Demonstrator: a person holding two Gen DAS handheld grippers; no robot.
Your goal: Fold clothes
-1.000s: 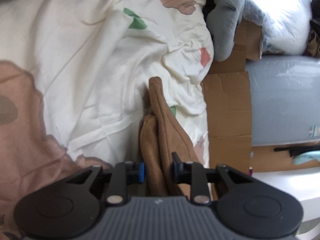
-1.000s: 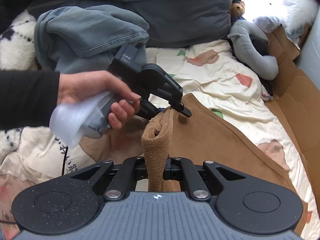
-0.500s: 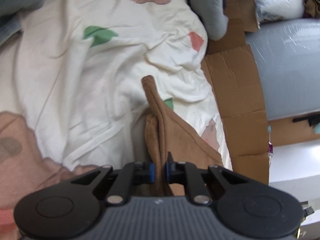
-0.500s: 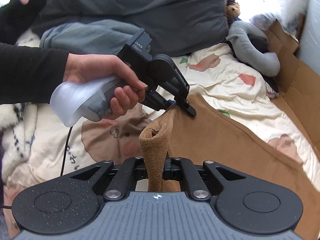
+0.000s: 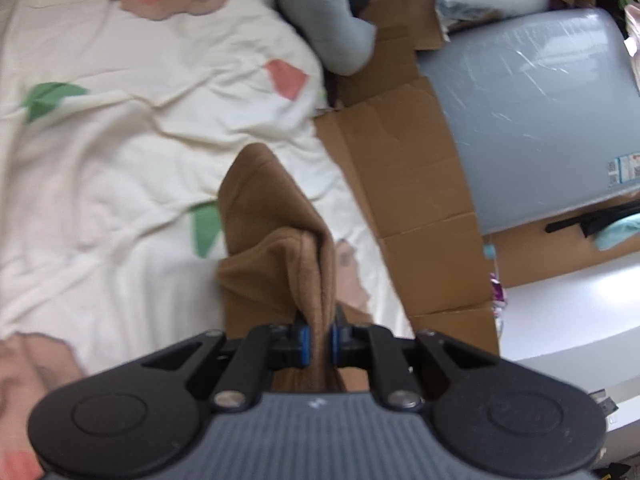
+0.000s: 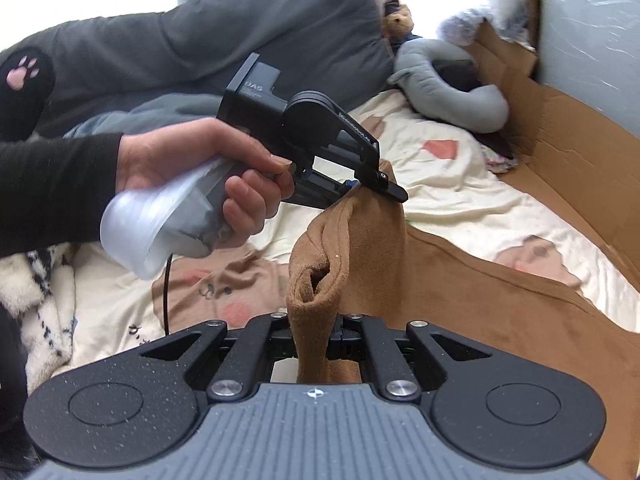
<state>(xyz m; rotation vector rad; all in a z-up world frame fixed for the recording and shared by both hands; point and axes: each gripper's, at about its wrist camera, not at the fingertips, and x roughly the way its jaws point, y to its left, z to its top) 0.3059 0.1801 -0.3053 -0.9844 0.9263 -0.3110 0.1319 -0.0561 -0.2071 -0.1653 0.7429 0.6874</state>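
Observation:
A brown fleece garment (image 6: pixel 460 292) lies across the cream patterned bedsheet (image 6: pixel 452 184), with one edge lifted off the bed. My right gripper (image 6: pixel 316 344) is shut on a bunched fold of that edge. The left gripper (image 6: pixel 372 184), held by a hand in a black sleeve, pinches the same raised edge farther along. In the left wrist view the left gripper (image 5: pixel 318 340) is shut on a doubled brown fold of the garment (image 5: pixel 272 240), which hangs away over the sheet (image 5: pixel 120 160).
A dark grey pillow (image 6: pixel 240 48) and grey-green clothing (image 6: pixel 160 114) lie at the back. A grey plush toy (image 6: pixel 448 92) rests by the flattened cardboard (image 5: pixel 400 184) and a grey panel (image 5: pixel 540 120) along the bed's side. A black-and-white fuzzy item (image 6: pixel 36 292) lies at the left.
The left gripper closed fully on the brown fold. Both grippers have lifted the garment's edge higher, and the left one has swung toward the cardboard side.

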